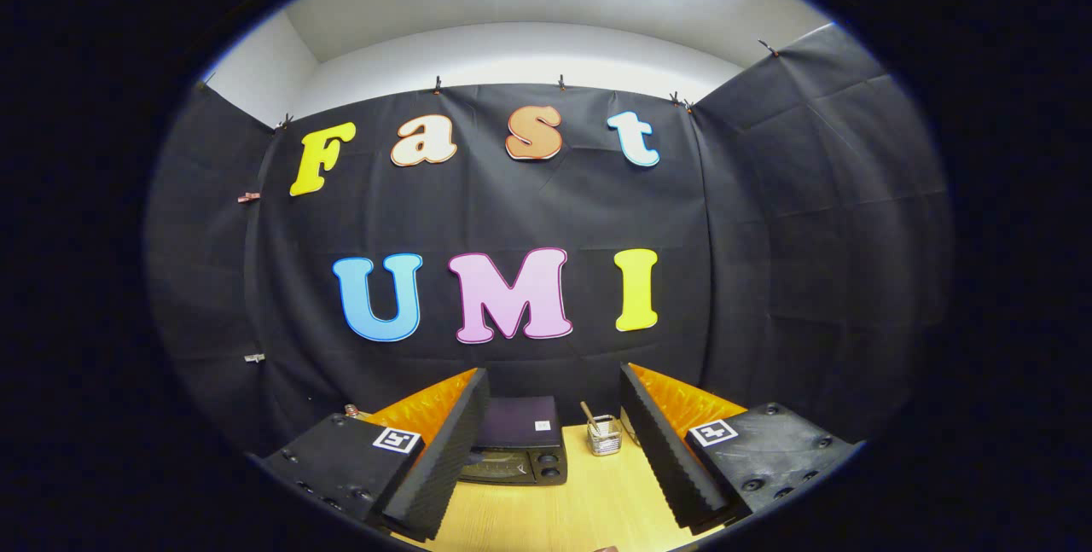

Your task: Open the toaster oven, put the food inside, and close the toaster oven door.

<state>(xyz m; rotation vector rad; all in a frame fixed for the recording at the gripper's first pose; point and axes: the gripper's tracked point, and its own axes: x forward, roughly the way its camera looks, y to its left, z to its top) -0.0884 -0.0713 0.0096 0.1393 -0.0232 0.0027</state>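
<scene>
The tool (554, 458) has its fingers wide apart, holding nothing. The toaster oven (518, 452) stands on the counter (589, 505) beyond them, lower centre of the frame, door apparently closed. This fits either approaching to open it or having closed it.

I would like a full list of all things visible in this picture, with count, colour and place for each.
toaster oven: one, black, on the table beyond the fingers, door closed.
mesh cup: one, silver wire, beside the toaster oven, a stick standing in it.
table: one, light wood, under both.
booth wall: black cloth, behind the table.
clips: several, small, along the cloth's edges.
gripper: one, fingers open and apart, holding nothing, short of the oven.
</scene>
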